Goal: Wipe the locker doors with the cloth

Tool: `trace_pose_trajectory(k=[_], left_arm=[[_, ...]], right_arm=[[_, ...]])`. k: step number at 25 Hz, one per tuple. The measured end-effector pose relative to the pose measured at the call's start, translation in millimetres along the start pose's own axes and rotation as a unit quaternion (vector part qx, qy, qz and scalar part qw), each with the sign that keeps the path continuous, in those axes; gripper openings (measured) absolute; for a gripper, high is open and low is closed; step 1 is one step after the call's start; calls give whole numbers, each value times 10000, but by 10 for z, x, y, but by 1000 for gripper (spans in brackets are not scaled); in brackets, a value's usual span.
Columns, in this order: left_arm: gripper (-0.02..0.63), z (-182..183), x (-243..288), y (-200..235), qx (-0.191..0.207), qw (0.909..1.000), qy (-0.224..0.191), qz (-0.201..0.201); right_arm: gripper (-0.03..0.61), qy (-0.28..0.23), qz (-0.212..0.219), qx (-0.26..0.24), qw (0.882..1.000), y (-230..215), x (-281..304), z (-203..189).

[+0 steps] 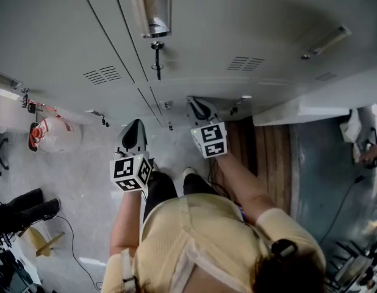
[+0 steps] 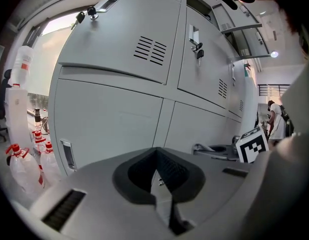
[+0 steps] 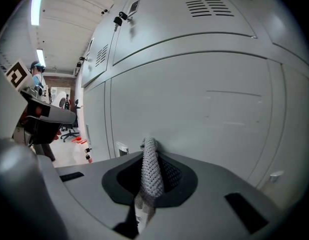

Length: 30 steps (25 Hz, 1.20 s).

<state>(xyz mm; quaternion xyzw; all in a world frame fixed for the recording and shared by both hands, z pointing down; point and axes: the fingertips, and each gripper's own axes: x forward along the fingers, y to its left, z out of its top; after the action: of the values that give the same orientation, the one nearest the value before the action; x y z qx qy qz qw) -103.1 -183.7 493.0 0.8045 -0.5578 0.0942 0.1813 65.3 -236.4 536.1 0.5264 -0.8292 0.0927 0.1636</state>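
Right gripper (image 3: 150, 176) is clenched on the cloth (image 3: 151, 170), a narrow grey knit fold pinched between the jaws and poking out toward a lower locker door (image 3: 204, 109); whether its tip touches the panel can't be told. The left gripper (image 2: 157, 179) is empty with its jaws pressed together, held low beside the right one and facing the same bank of lockers. The doors show no wet streaks or wiped patches, so the wiping looks barely begun or mid-pass on the lower row, with the upper doors (image 2: 119, 39) probably left to do.
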Motion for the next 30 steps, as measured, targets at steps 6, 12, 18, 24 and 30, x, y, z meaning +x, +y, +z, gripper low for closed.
trace_pose_trajectory(k=[6, 12, 18, 24, 30], left_arm=[[2, -14, 61, -122, 15, 10000, 20, -86], [2, -13, 113, -243, 48, 9998, 28, -171], [2, -28, 136, -316, 66, 9997, 41, -212], [2, -40, 141, -363, 68, 9997, 49, -240], [2, -69, 129, -339, 46, 9997, 73, -214]], right_arm=[[20, 32, -218, 71, 9997, -239, -126, -57], [20, 65, -416, 52, 9991, -486, -237, -118], [20, 114, -617, 24, 9980, -723, -348, -184], [20, 173, -798, 12, 9967, -918, -437, -246], [20, 206, -932, 79, 9954, -1014, -510, -306]])
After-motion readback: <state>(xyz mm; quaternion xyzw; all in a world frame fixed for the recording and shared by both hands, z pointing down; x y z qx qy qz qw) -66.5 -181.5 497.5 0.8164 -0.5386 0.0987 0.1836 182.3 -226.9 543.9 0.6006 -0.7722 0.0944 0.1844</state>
